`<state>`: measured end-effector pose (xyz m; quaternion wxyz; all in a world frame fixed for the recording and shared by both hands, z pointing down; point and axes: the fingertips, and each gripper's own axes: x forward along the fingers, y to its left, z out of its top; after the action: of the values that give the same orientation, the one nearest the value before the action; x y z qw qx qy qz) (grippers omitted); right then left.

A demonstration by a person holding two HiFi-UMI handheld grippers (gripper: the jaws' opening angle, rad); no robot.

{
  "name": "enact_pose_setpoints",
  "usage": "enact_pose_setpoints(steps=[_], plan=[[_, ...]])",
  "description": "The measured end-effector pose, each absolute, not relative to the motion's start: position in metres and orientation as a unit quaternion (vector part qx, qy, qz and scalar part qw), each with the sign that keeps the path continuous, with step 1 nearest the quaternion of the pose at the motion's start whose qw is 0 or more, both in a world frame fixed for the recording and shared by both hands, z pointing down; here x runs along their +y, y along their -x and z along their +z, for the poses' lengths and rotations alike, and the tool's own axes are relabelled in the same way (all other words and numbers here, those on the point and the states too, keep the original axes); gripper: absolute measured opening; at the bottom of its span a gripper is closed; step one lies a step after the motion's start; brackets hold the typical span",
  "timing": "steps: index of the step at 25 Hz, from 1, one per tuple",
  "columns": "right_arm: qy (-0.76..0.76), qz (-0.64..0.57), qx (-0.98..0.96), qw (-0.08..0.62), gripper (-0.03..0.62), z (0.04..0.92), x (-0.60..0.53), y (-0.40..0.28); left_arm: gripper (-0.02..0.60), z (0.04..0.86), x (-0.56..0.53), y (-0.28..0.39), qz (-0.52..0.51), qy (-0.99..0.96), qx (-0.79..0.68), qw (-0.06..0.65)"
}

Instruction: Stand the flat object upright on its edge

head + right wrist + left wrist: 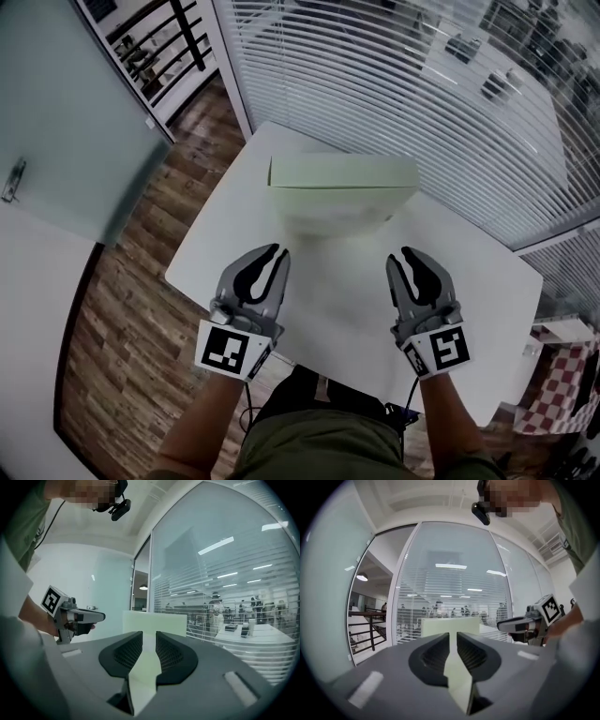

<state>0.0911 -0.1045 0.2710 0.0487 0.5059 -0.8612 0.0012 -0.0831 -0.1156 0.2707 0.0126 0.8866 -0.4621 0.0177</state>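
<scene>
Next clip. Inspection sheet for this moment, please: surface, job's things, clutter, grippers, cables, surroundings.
Surface: white table, glossy, bare near the person.
Job's things: pale green flat object stands upright at the far side, touched by neither gripper.
Clutter: nothing seen.
Grippers: left gripper and right gripper are both empty, each with a narrow gap between the jaws, and both are short of the object.
Cables: thin dark cable hangs below the right gripper.
Surroundings: blinds behind glass, wood floor, frosted door.

text: none legible | labels: none | numbers: none
</scene>
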Motion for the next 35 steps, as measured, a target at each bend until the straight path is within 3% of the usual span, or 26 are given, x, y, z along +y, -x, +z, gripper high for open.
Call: enact_pose_setpoints(steps=[14,35], plan=[[-0.510,0.025,-0.858,0.055,0.012,0.271,-0.095,-0.093,0.000,0.280,-0.106,0.095,0.039,-0.894,-0.446,0.020],[-0.511,0.041,-0.856,0.064,0.011,0.270,-0.069,-0.106,0.000,0.287,-0.091,0.105,0.060,-0.893,-0.444,0.033]])
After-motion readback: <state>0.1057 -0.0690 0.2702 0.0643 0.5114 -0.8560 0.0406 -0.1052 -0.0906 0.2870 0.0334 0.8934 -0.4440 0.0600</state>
